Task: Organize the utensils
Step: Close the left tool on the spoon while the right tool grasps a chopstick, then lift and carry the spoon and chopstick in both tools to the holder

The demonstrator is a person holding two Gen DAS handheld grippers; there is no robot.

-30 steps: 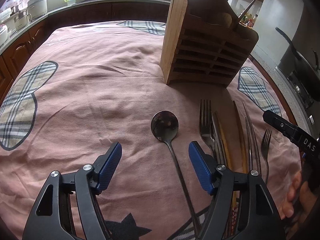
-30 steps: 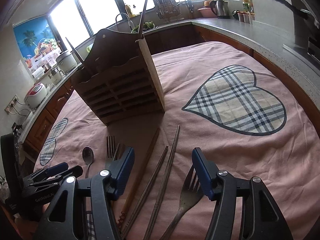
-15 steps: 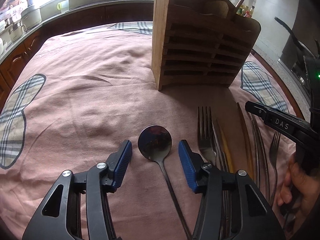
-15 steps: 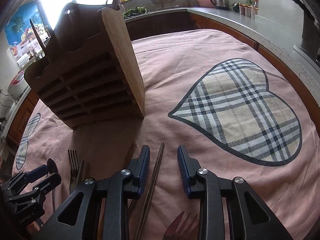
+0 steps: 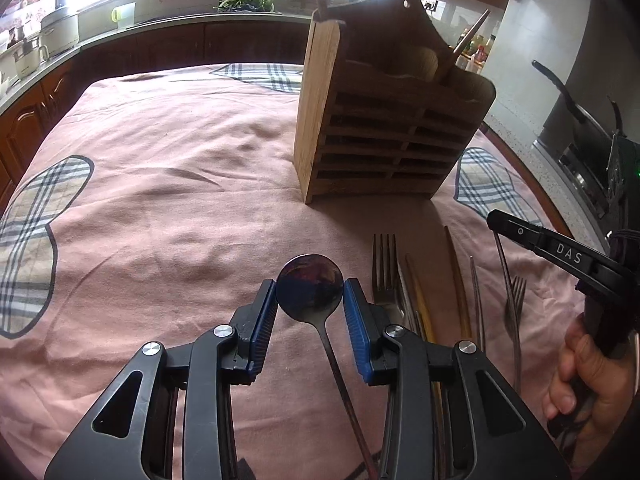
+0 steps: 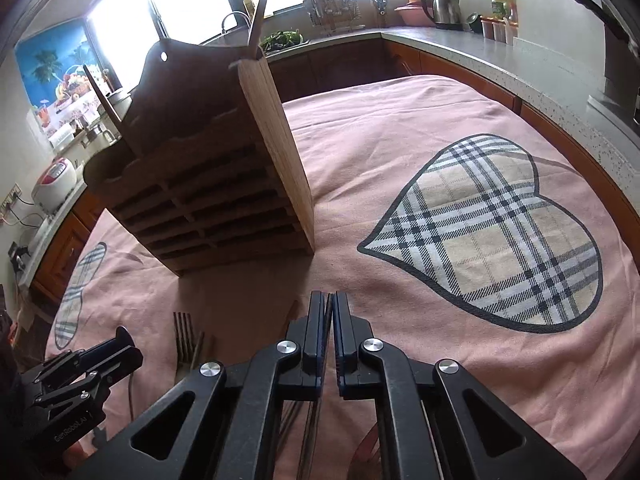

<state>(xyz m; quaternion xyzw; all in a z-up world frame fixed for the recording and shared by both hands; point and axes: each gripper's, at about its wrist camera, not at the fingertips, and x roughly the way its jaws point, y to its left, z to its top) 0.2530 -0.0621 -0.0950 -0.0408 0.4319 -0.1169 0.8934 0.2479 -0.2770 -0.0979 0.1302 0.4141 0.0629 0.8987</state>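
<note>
From the left wrist camera we see the left hand-held gripper (image 5: 310, 304) low over the pink cloth (image 5: 168, 208) that covers the worktop, its blue pads (image 5: 356, 324) closed against both sides of the bowl of a dark metal spoon (image 5: 310, 290); the spoon's handle runs back toward us under the gripper body. Just right of it lie a fork (image 5: 383, 268), several long thin utensils we cannot tell apart, and a second fork (image 5: 516, 300) farther right. Beyond them stands the wooden utensil rack (image 5: 384, 136), upright, with slatted front; a chopstick (image 5: 468, 42) sticks up at a slant from its right end and a dark handle rises from its far left corner. At the right edge the right hand-held gripper (image 5: 552, 246) reaches in, held by a hand (image 5: 588, 384); this view does not show how its jaws stand.

The right wrist camera settles that: the right hand-held gripper (image 6: 330, 308) has its fingers pressed almost together, with only a thin dark sliver between them, and we cannot tell whether a chopstick is pinched there. This view alone shows the large plaid heart (image 6: 492, 232) on the cloth to the right, and the rack (image 6: 208, 184) from its other end, a chopstick (image 6: 262, 4) standing in its top. The left gripper (image 6: 80, 364) appears at the near left, beside fork tines (image 6: 184, 332).
</note>
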